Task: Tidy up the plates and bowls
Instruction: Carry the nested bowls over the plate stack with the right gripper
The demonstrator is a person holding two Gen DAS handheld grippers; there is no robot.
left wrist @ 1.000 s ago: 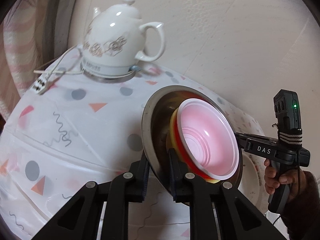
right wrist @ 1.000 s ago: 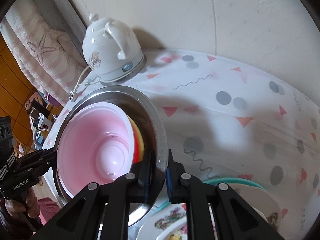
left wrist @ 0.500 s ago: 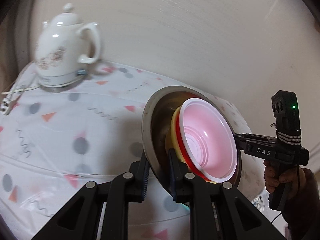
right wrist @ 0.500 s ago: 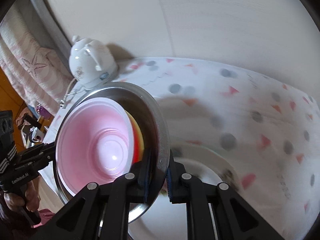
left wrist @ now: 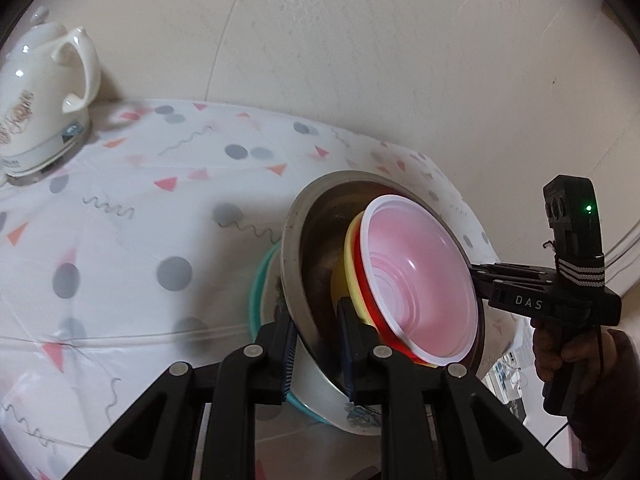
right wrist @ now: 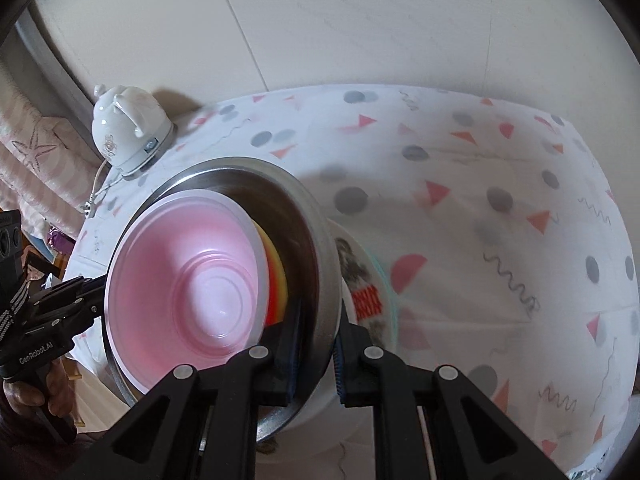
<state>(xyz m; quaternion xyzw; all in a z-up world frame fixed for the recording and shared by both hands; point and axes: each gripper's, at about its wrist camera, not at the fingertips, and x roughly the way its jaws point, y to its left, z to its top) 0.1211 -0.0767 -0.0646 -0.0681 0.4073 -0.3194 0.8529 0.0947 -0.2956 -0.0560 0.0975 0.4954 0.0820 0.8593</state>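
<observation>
1. Left gripper (left wrist: 314, 346) and right gripper (right wrist: 316, 354) both clamped on opposite rim edges of metal bowl (left wrist: 316, 240), held in the air above the plates (right wrist: 370, 280) on the table (left wrist: 120, 248).
2. Pink bowl (left wrist: 420, 276) nested loose inside, over red and yellow ones.
3. Risks: uneven tilt spills the nested bowls; thin rim slips from pads; bowl clips plates on descent.

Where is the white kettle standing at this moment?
The white kettle stands at the far left of the table, against the wall, well apart from the steel bowl that both grippers hold.
</observation>
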